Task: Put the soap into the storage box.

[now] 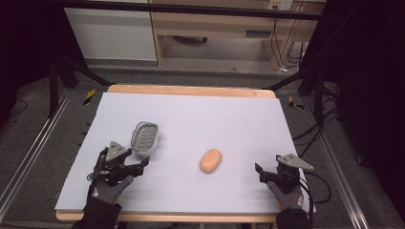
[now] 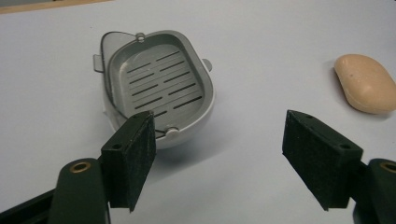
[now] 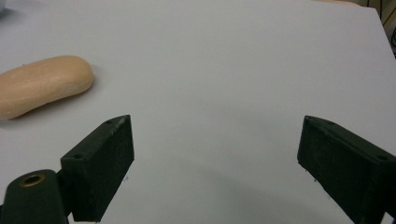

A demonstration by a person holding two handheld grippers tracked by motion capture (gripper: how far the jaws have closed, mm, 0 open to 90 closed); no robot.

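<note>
A grey slotted soap dish (image 1: pixel 144 137) lies on the white sheet at the left. In the left gripper view the soap dish (image 2: pixel 156 84) sits just beyond my jaws, its near rim behind the left pad. A peach bar of soap (image 1: pixel 210 161) lies near the middle of the sheet, also seen as the soap (image 2: pixel 366 83) at the right and the soap (image 3: pixel 42 84) at the left. My left gripper (image 1: pixel 141 164) (image 2: pixel 219 135) stands open just short of the dish, with nothing between its pads. My right gripper (image 1: pixel 268 168) (image 3: pixel 215 140) is open over bare sheet, to the right of the soap.
The white sheet (image 1: pixel 200 109) covers a wooden table (image 1: pixel 191 89). Dark stand legs (image 1: pixel 57 81) and cables (image 1: pixel 310 133) flank the table on the floor. A wooden shelf unit (image 1: pixel 215 28) stands behind it.
</note>
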